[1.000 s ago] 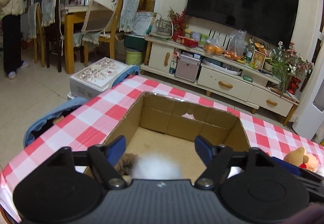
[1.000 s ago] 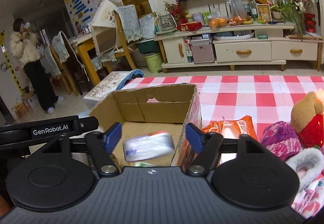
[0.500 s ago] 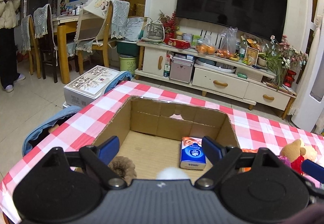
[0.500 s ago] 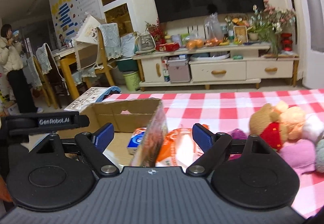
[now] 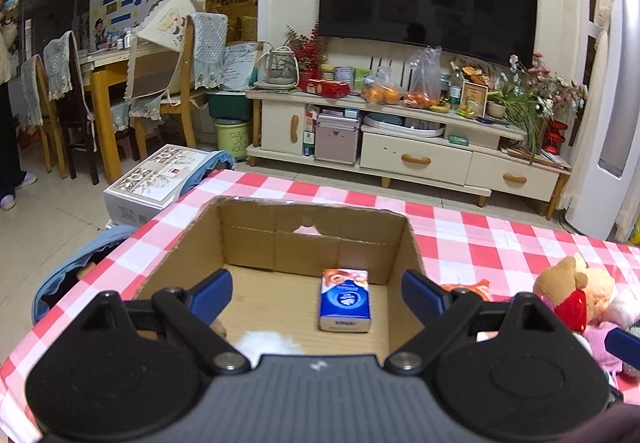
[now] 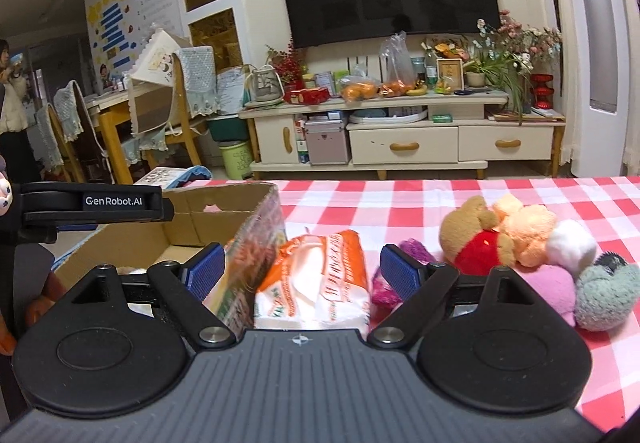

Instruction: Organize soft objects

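Scene: a red-checked bench (image 6: 460,199) carries an open carton (image 5: 404,243) with soft goods heaped just beside its right wall
Carton: a blue tissue pack (image 5: 345,301) lies flat on the floor inside, long axis running away from the camera; a white fluffy thing (image 5: 264,343) sits at the near edge, partly hidden by the left gripper's body
Next pick, likely: the orange tissue pack (image 6: 320,279), outside the carton and touching or nearly touching its printed wall
Key relation: the orange pack lies straight ahead of the right gripper (image 6: 302,269) and framed by its jaws, long axis pointing forward along the fingers, so its narrow width faces the pads
Right jaws: spread wide, pads clear of the pack on both sides; the left pad is close to the carton wall
Left gripper (image 5: 316,293): over the carton, jaws opening, nothing between them
Nearer hand: the right, by judgement; the left would have to cross the carton wall
Still on the bench: a bear (image 6: 476,239), a pink plush (image 6: 554,289) and a grey knit ball (image 6: 606,295), off to the right of the right jaws
Risk: the left pad may catch the carton wall as the jaws close
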